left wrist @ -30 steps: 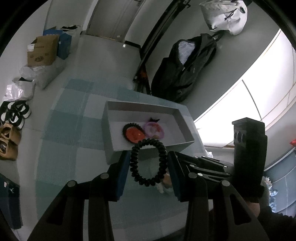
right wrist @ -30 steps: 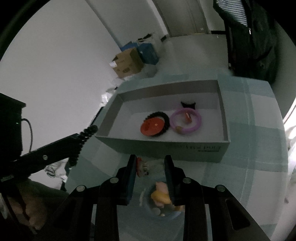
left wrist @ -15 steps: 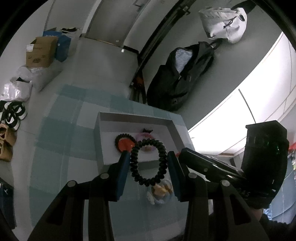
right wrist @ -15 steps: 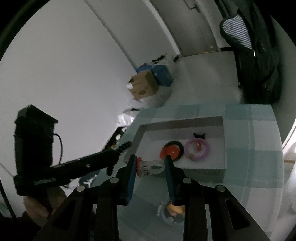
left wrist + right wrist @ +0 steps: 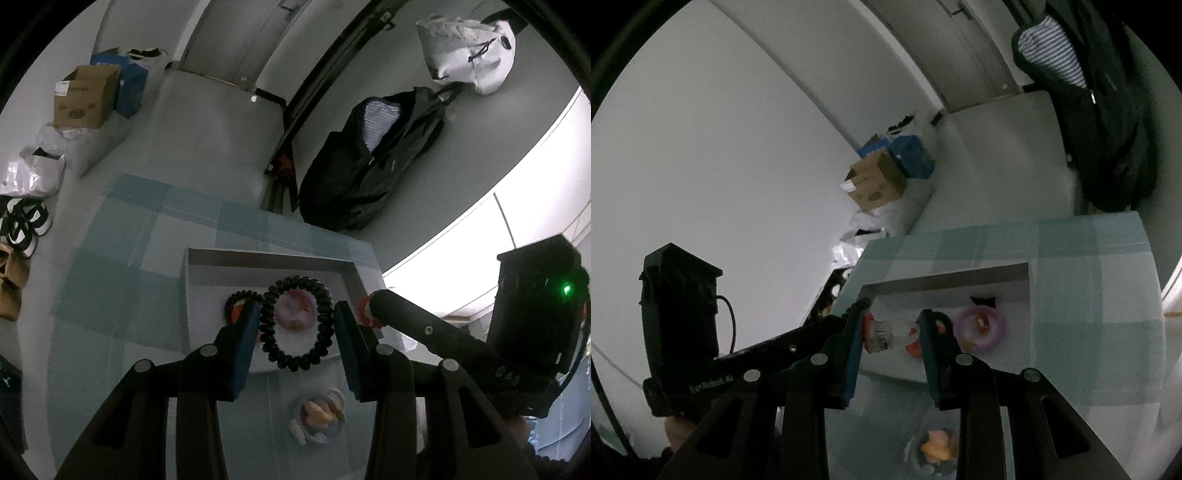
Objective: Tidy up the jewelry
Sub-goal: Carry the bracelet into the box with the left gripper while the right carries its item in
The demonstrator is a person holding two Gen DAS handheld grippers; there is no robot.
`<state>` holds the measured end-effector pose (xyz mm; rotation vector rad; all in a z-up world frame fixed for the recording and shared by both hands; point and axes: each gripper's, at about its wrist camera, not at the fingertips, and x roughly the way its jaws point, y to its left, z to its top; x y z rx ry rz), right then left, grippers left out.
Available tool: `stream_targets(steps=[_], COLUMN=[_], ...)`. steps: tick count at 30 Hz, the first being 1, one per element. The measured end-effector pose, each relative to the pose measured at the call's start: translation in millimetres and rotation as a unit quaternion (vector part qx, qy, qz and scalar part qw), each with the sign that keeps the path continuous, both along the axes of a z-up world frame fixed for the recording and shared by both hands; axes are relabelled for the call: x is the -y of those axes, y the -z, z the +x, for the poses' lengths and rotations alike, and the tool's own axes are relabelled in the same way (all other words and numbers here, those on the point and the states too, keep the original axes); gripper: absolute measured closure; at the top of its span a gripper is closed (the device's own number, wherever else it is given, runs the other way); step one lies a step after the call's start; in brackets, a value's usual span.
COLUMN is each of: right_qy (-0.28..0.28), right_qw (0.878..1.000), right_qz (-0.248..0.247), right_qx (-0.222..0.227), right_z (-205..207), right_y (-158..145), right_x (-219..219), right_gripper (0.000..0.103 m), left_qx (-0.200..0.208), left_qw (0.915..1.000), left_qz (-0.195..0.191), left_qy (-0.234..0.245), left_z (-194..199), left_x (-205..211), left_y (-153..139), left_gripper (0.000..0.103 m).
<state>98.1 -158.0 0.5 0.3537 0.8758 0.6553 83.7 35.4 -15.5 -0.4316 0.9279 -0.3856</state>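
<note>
My left gripper (image 5: 295, 325) is shut on a black beaded bracelet (image 5: 271, 321), held high above the open grey box (image 5: 184, 295). In the box lie a purple ring bracelet (image 5: 295, 312) and a black-and-orange one (image 5: 236, 301). My right gripper (image 5: 891, 332) is shut on a clear bracelet with a red end (image 5: 890, 334), also high above the box (image 5: 945, 280). The purple bracelet (image 5: 979, 326) shows there too. The right gripper (image 5: 373, 314) also shows in the left wrist view, over the box's right wall.
A small clear bowl (image 5: 319, 415) of yellow and pink pieces stands on the checked teal tablecloth (image 5: 122, 280) before the box. A black jacket (image 5: 369, 158) hangs behind the table. Cardboard boxes (image 5: 85, 96), bags and shoes lie on the floor at left.
Both grippers have risen well above the table with their bracelets and moved over the box; the box and bowl look smaller and farther below.
</note>
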Motion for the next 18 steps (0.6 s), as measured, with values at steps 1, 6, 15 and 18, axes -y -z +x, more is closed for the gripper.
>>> stream_targets(steps=[1, 6, 15, 18], right_qy=[-0.003, -0.002, 0.019, 0.024], right_qw=[1.000, 1.000, 0.999, 0.999], right_qz=[0.001, 0.004, 0.005, 0.004], right_qx=[-0.002, -0.016, -0.035, -0.043], right_z=[4, 16, 33, 36], right_y=[1, 9, 19, 23], right_x=[-1, 0, 4, 6], right_gripper=[0.075, 0.075, 0.075, 0.075], left_qx=[-0.001, -0.007, -0.041, -0.045], left_qw=[1.0000, 1.0000, 0.9992, 0.9990], left_qz=[0.002, 0.003, 0.001, 0.002], left_qy=[0.000, -0.002, 0.000, 0.002], left_z=[1, 11, 26, 29], left_x=[1, 4, 9, 11], left_y=[0, 3, 21, 24], left_gripper=[0.067, 0.067, 0.067, 0.067])
